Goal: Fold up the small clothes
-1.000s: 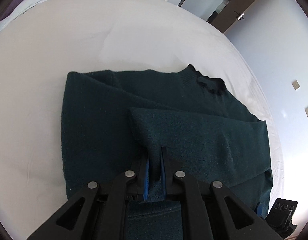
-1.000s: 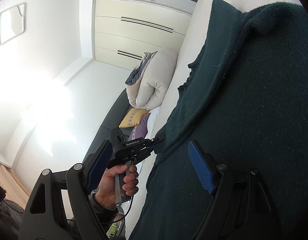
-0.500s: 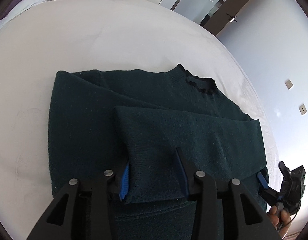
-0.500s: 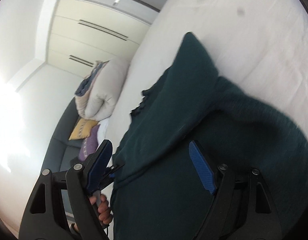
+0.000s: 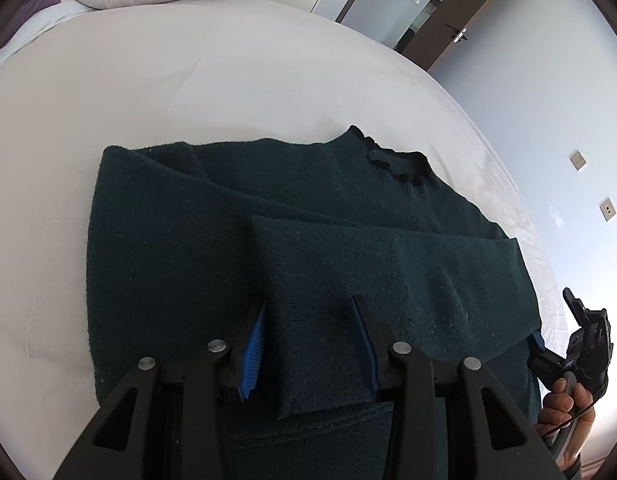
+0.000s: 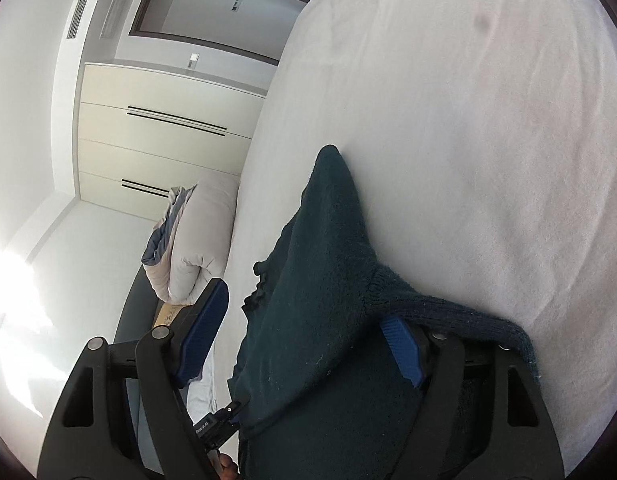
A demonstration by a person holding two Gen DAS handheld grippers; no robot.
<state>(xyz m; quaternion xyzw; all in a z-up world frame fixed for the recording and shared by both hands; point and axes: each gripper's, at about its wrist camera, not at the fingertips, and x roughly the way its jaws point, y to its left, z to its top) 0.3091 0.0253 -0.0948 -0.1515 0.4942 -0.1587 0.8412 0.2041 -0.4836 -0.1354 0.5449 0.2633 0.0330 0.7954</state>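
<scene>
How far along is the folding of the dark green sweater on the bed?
Done: one sleeve lies across the sweater. In hand: the left gripper is open astride that sleeve's cuff; the right gripper is open at the sweater's edge. Left: folding the body into a compact stack.

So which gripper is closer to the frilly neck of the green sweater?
Probably the right gripper: it sits at the sweater's edge on the collar's side. The left gripper straddles the folded sleeve, farther from the collar.
</scene>
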